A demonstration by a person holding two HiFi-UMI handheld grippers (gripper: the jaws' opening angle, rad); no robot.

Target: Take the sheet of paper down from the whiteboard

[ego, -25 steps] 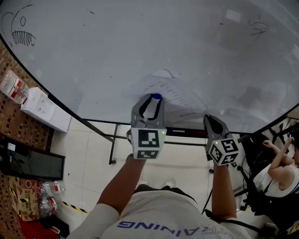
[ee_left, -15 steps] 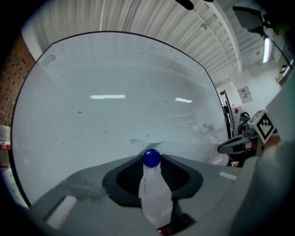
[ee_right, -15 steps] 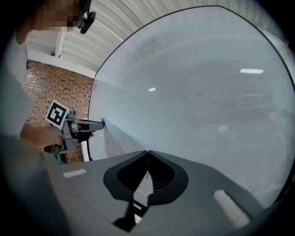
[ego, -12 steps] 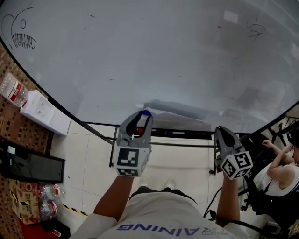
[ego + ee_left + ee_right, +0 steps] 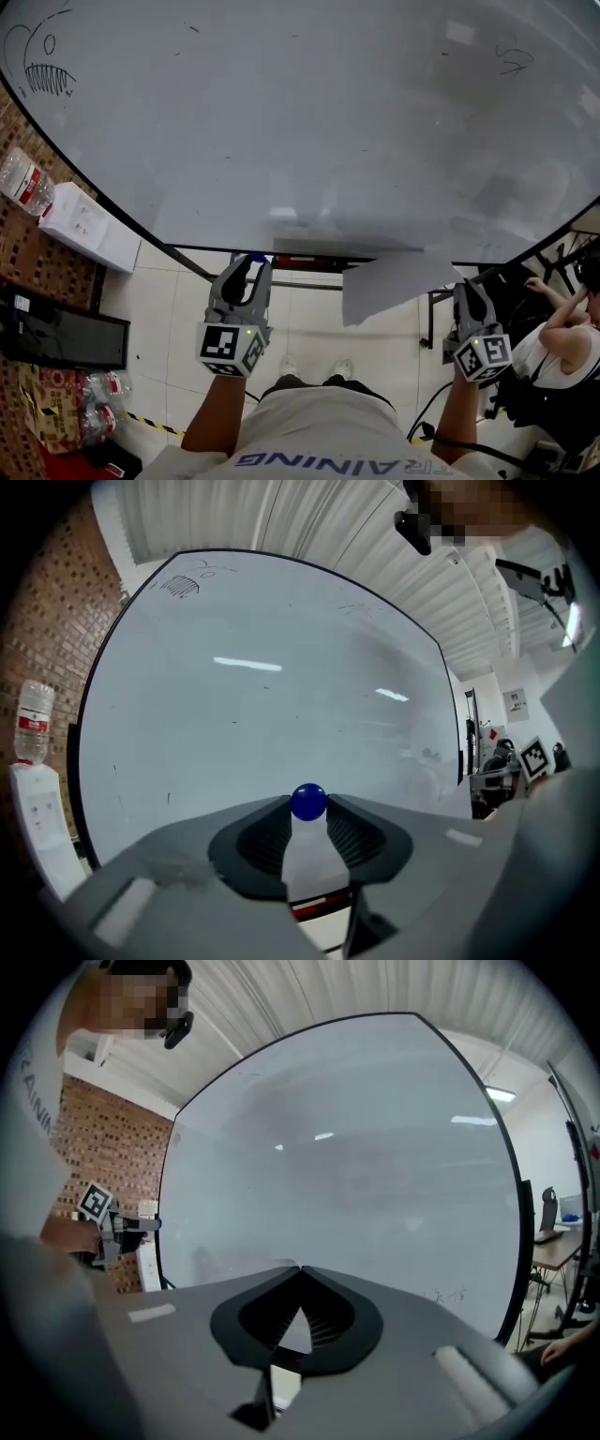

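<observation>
Left tongs: I read the left gripper (image 5: 253, 266) pinching a blue magnet (image 5: 308, 801) between its tips.
Right tongs: the right gripper (image 5: 466, 290) is pressed together on the sheet's right corner.
Sheet of paper (image 5: 389, 284): off the whiteboard (image 5: 300, 122), hanging in the air below its lower edge.

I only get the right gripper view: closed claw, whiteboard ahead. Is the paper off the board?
Observer: Yes. The head view shows the sheet of paper off the whiteboard, in the air, one corner at the right claw.
Operator: And the left claw?
Observer: It pinches a blue magnet between its tips.
Operator: Any marks on the board?
Observer: A toothy doodle near its top left corner.
</observation>
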